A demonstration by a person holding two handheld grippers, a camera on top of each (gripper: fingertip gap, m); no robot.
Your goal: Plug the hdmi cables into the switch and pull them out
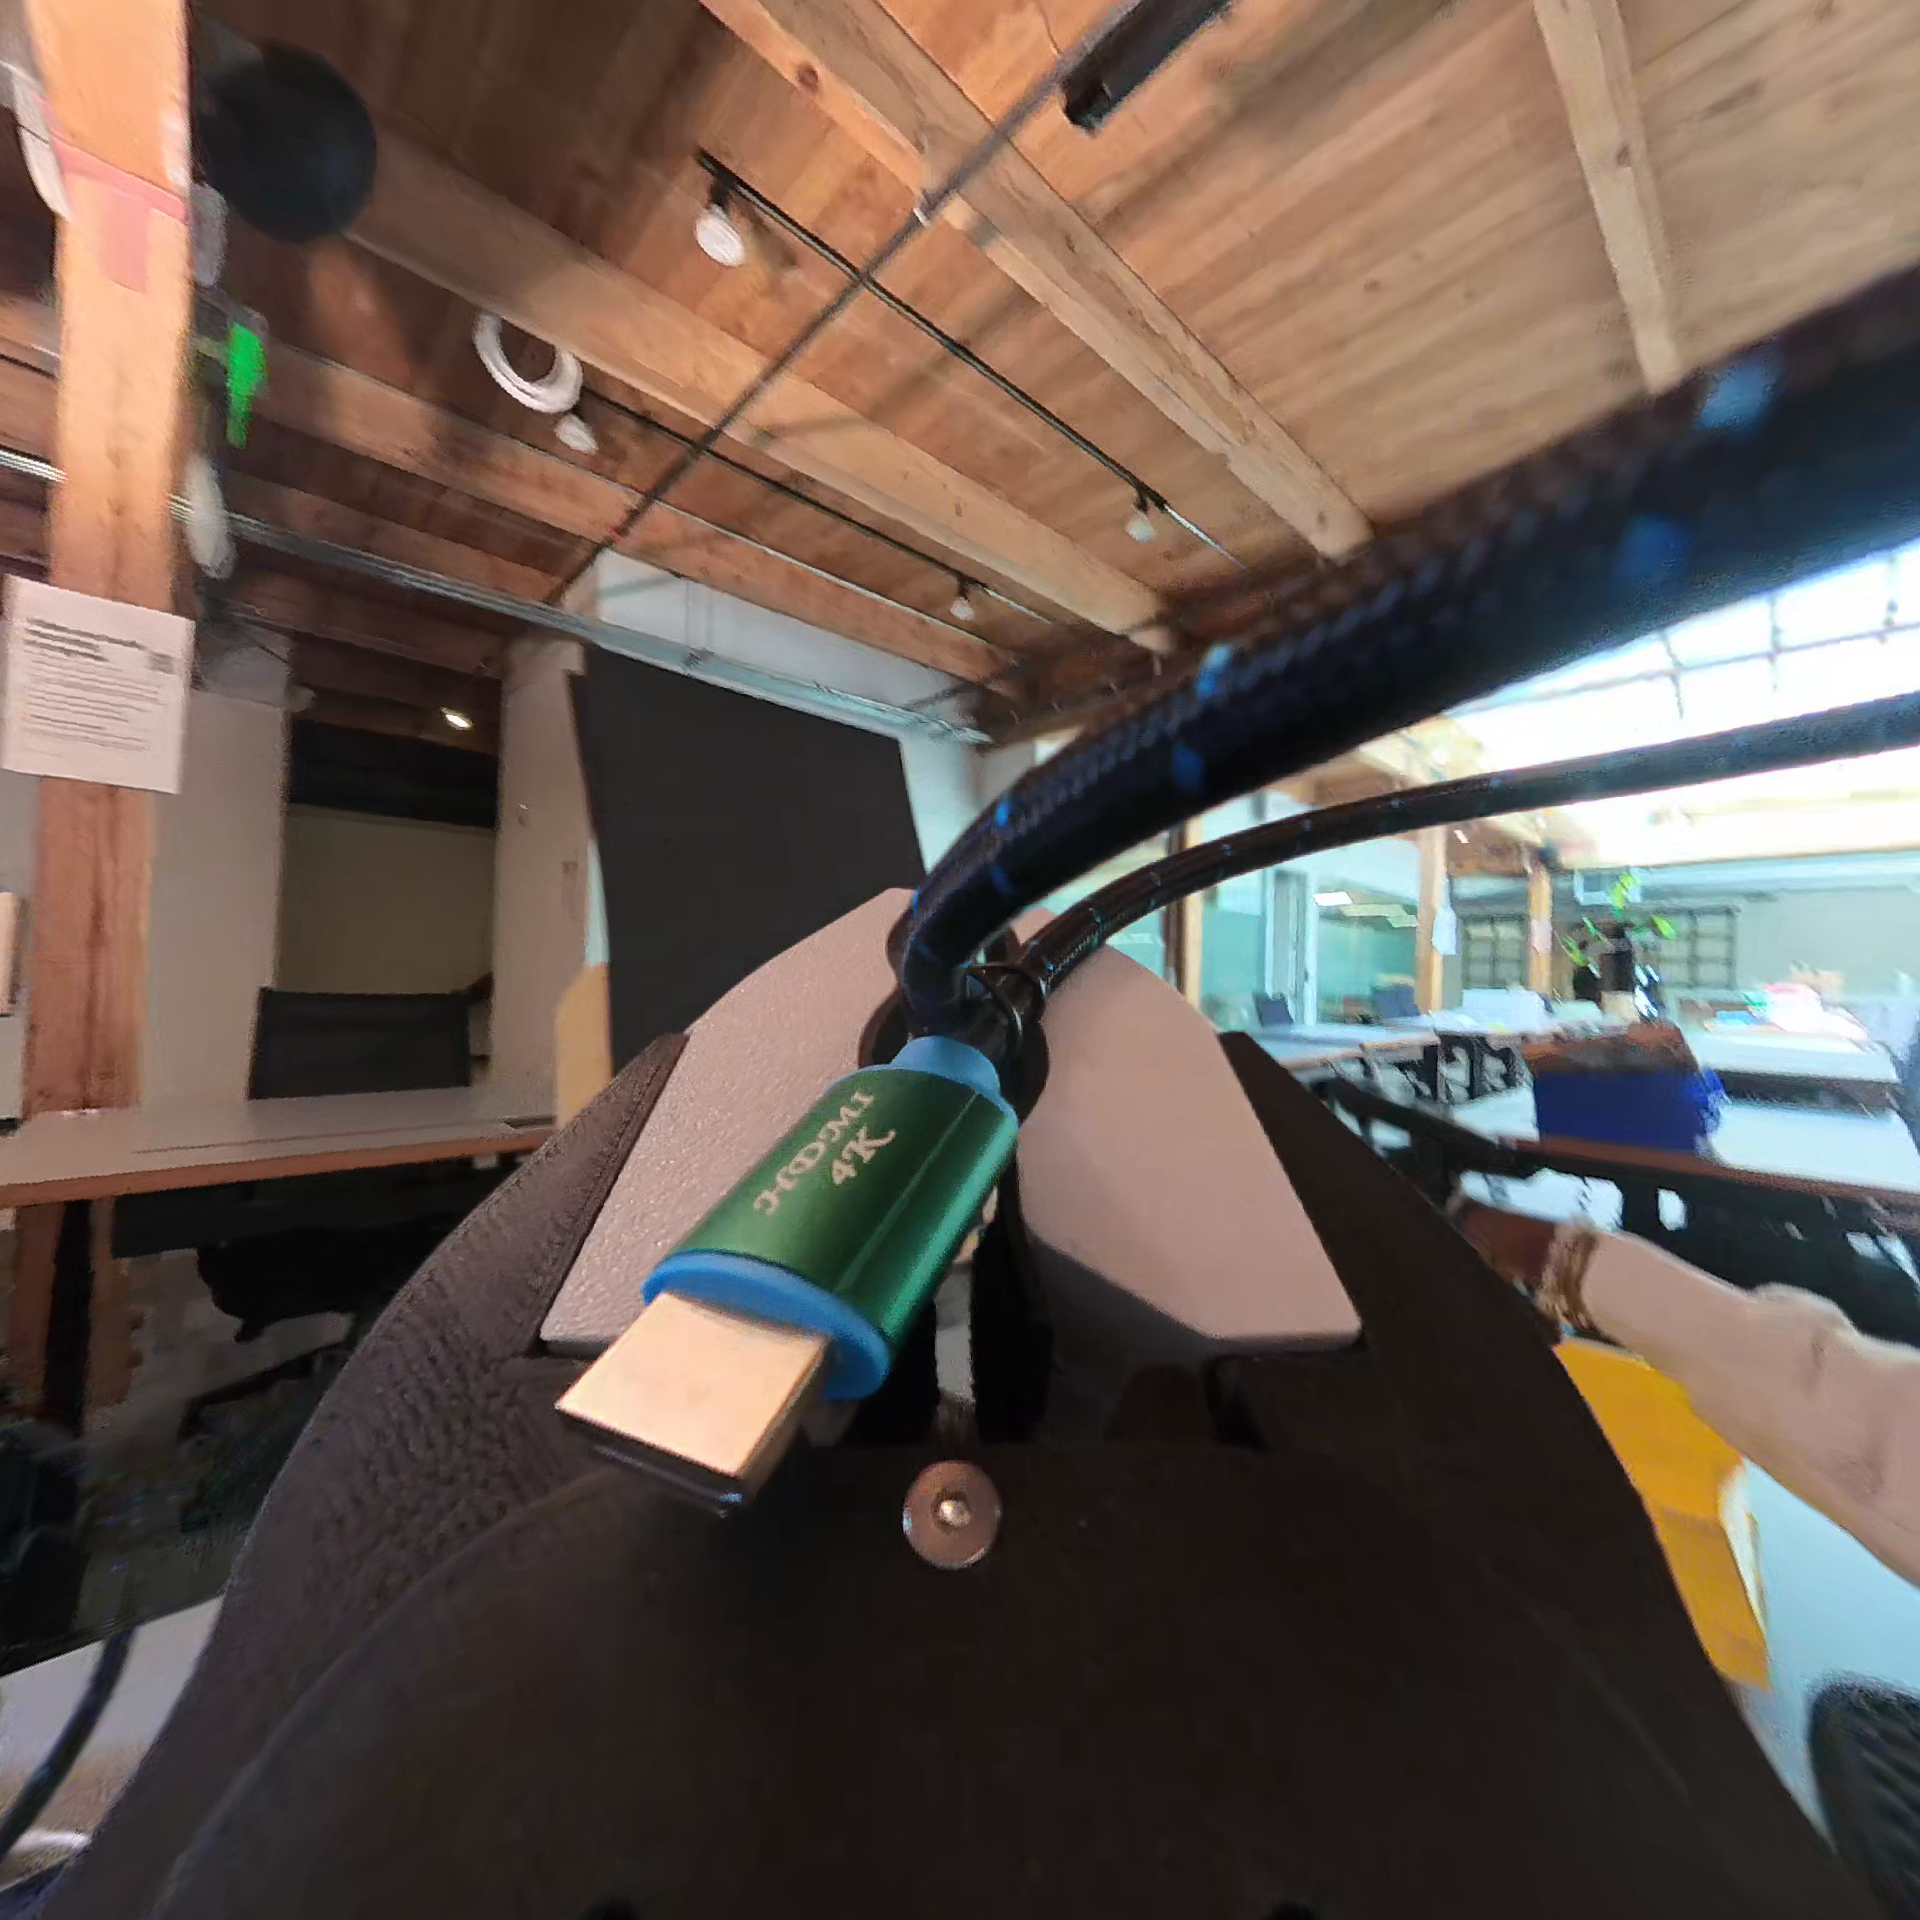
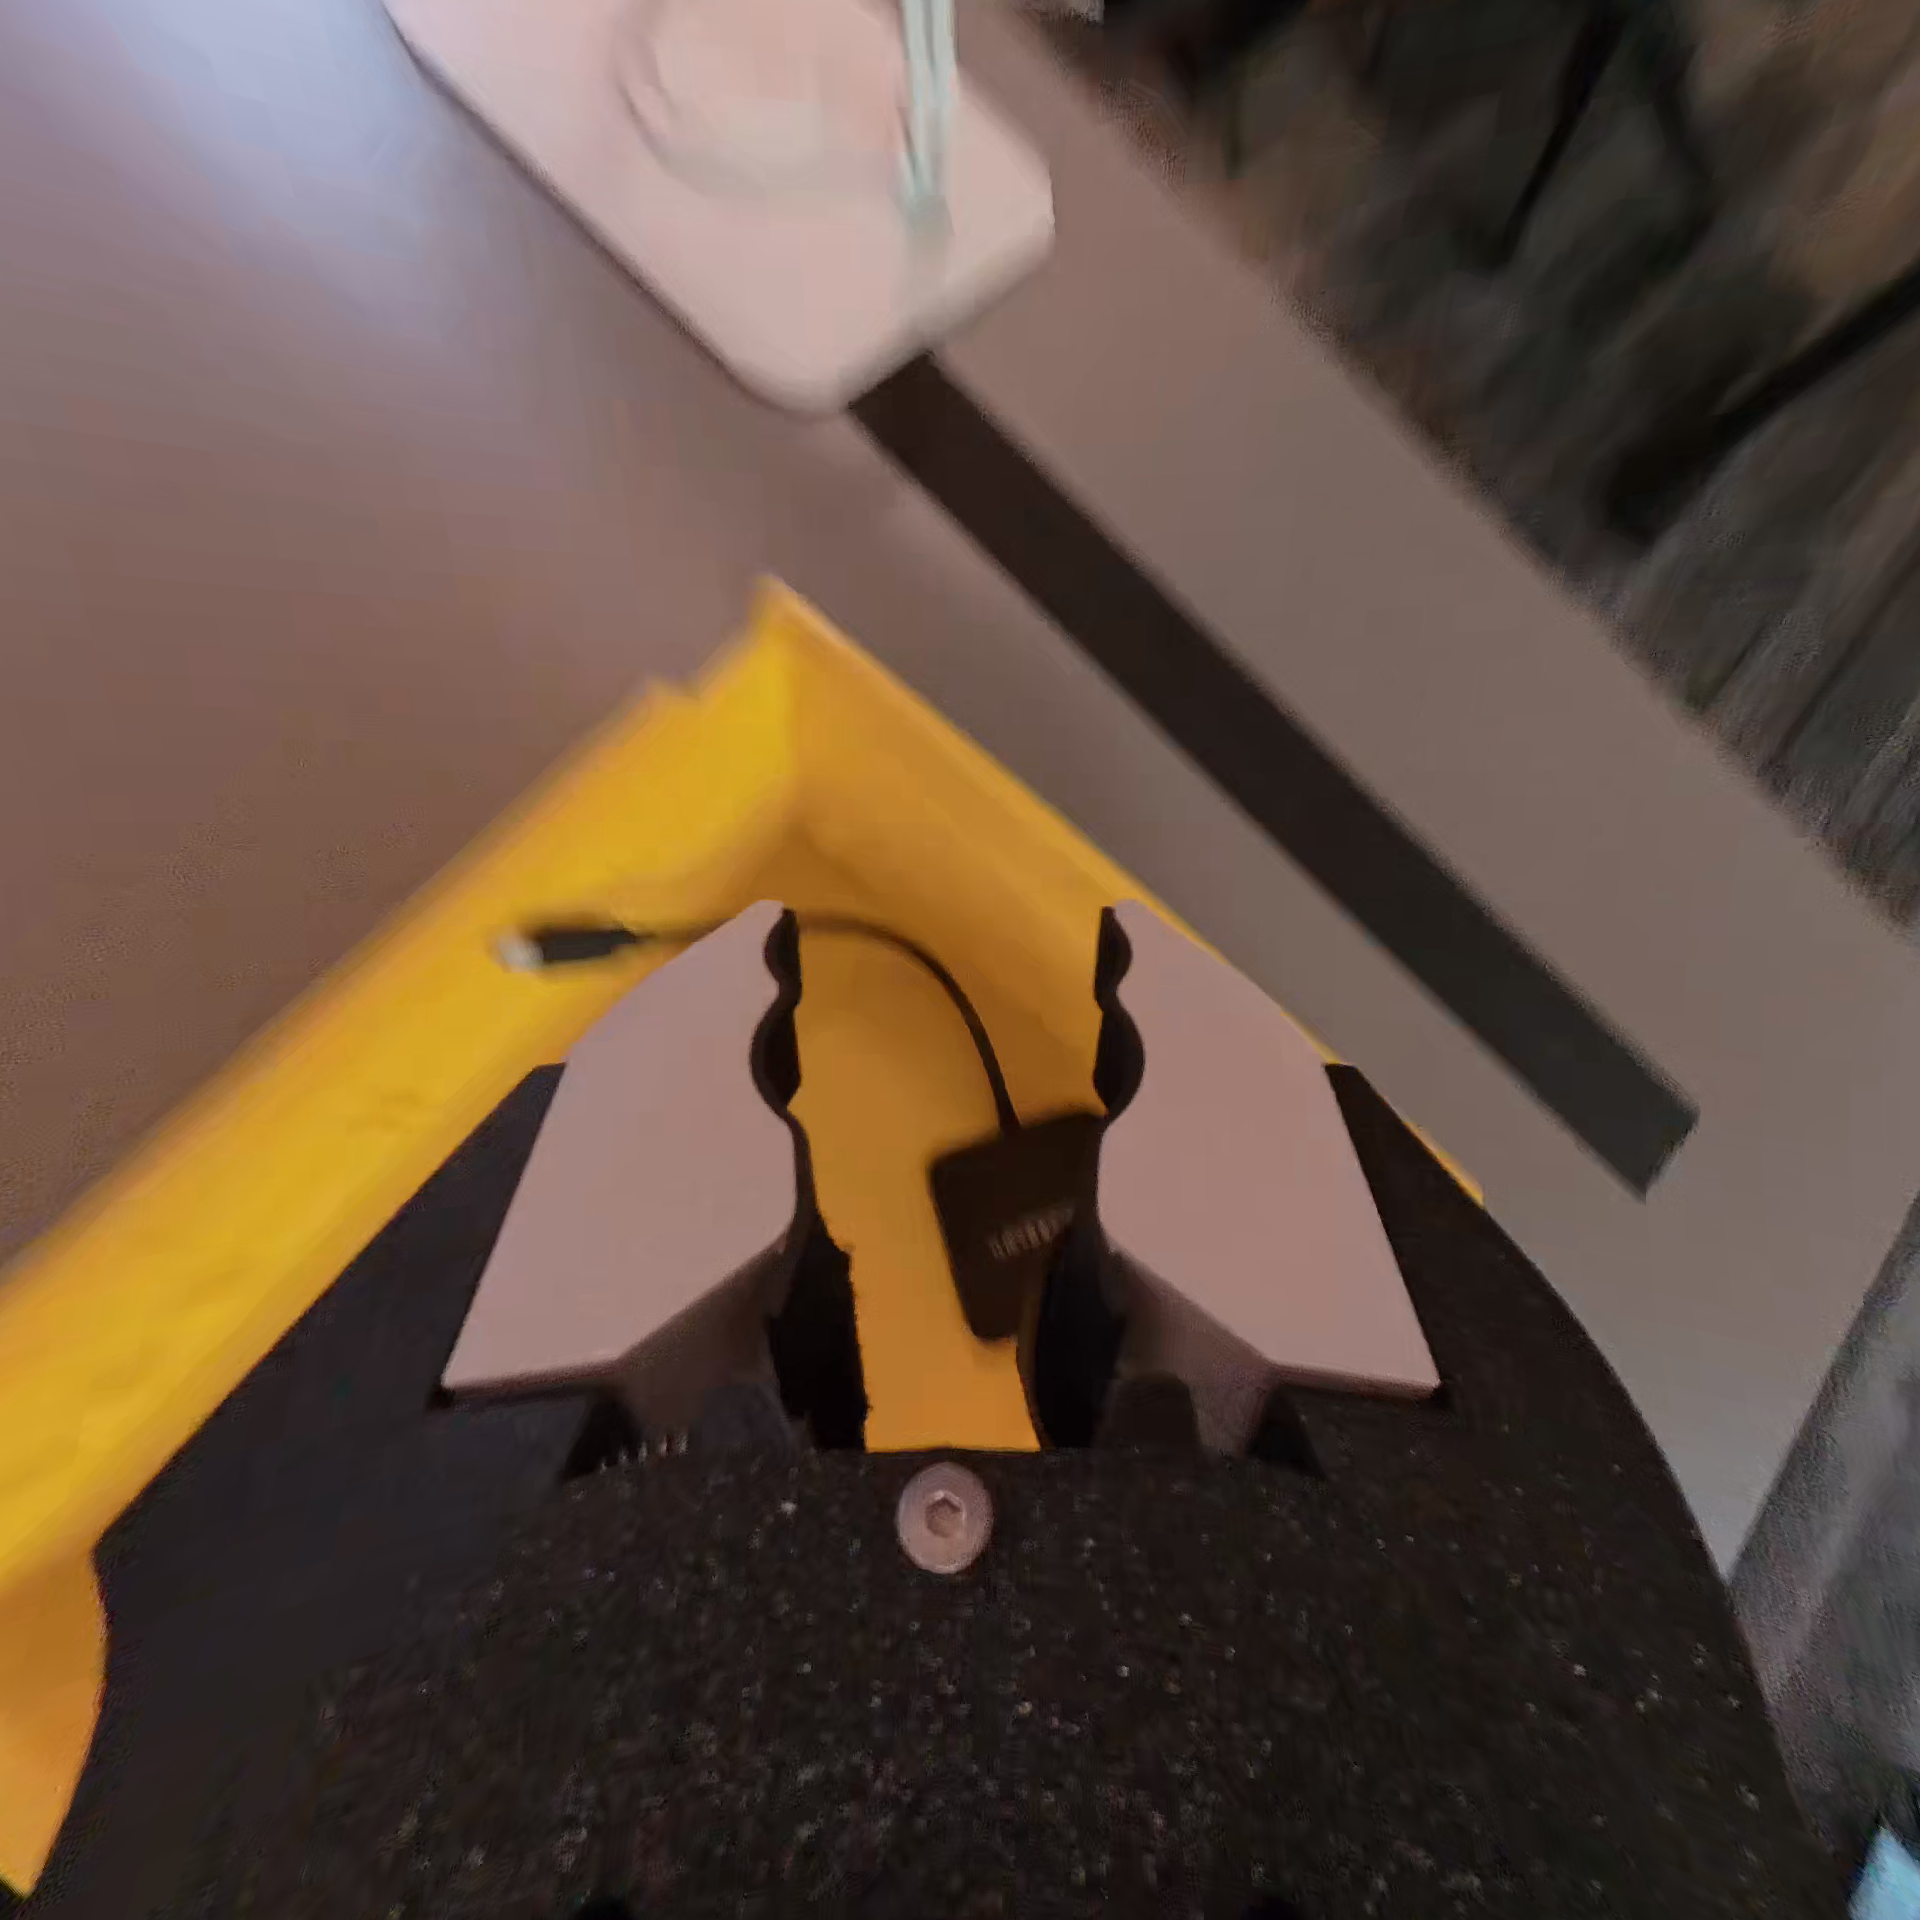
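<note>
In the left wrist view my left gripper (image 1: 966, 971) points up toward the ceiling and is shut on a black-and-blue braided HDMI cable (image 1: 1195, 727), just behind its green connector (image 1: 883, 1205). The connector's gold plug (image 1: 696, 1392) points back toward the camera over the left finger. A thinner black cable (image 1: 1351, 831) runs beside the braided one. In the right wrist view my right gripper (image 2: 943, 920) is open and empty above a yellow mat (image 2: 364, 1122). A small black switch box (image 2: 1013, 1216) lies on the mat between the fingers, and its short lead ends in a plug (image 2: 566, 948).
A white box (image 2: 727, 177) and a black strip (image 2: 1247, 748) lie on the grey table (image 2: 260, 520) beyond the mat. In the left wrist view a person's arm (image 1: 1745, 1382) reaches in at the right above the yellow mat (image 1: 1683, 1496). Desks and wooden posts stand behind.
</note>
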